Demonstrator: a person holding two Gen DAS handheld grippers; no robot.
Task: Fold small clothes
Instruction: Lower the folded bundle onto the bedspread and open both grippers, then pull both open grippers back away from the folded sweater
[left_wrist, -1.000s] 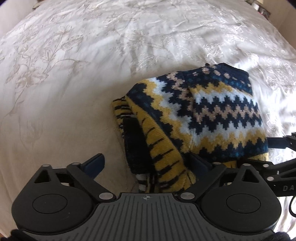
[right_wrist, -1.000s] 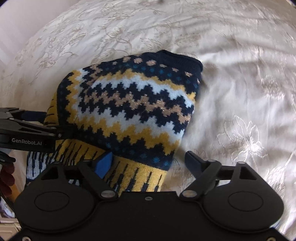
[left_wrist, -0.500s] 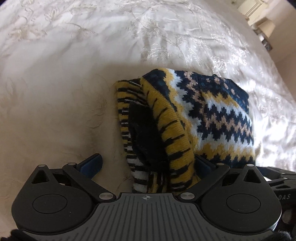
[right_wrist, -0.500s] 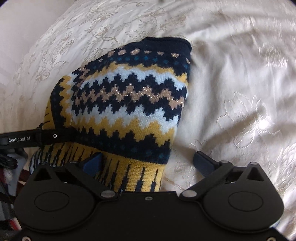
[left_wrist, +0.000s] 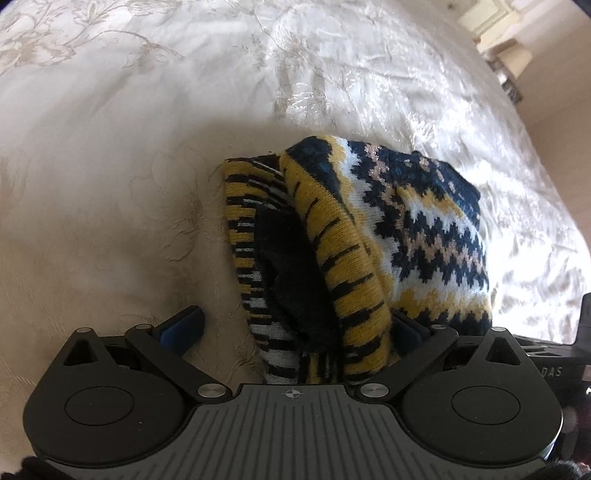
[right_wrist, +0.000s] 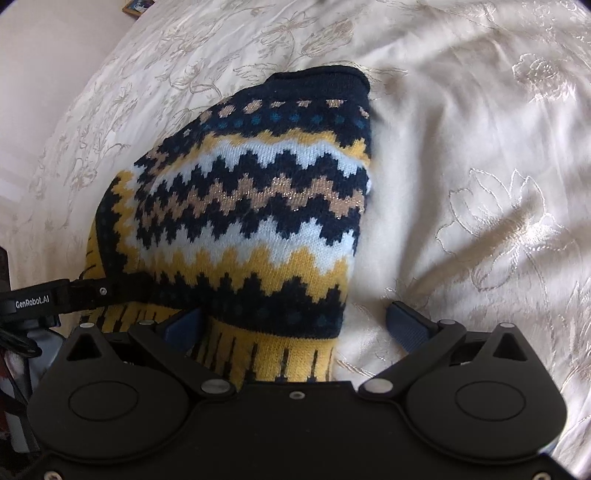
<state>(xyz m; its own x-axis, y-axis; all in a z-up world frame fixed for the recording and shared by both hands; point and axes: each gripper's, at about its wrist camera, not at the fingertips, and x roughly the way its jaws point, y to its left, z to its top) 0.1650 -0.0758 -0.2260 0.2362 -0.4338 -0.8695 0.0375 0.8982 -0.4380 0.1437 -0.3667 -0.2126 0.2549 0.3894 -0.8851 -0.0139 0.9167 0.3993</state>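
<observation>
Left gripper (left_wrist: 295, 326) pointed steeply down at the bed, fingers (left_wrist: 183, 325) spread wide; the yellow-and-black ribbed hem of the folded knit sweater (left_wrist: 369, 236) lay between them, the left pad clear of the cloth, the right pad half hidden behind the hem, contact there not readable. Right gripper (right_wrist: 295, 325) likewise angled down, its fingers (right_wrist: 408, 325) having just opened to their widest; the sweater's (right_wrist: 258, 206) hem sat between them toward the left pad, the right pad over bare bedspread (right_wrist: 480, 166), nothing gripped. Sweater lay folded on the cream embroidered bedspread (left_wrist: 147, 129), navy, white, tan and yellow zigzag bands uppermost, dark lining showing in the open fold on the left gripper's side, navy collar edge at the far end. Beyond, floral stitching ran across the bedspread. A small framed picture (right_wrist: 138, 5) showed at the far top edge in the right wrist view.
</observation>
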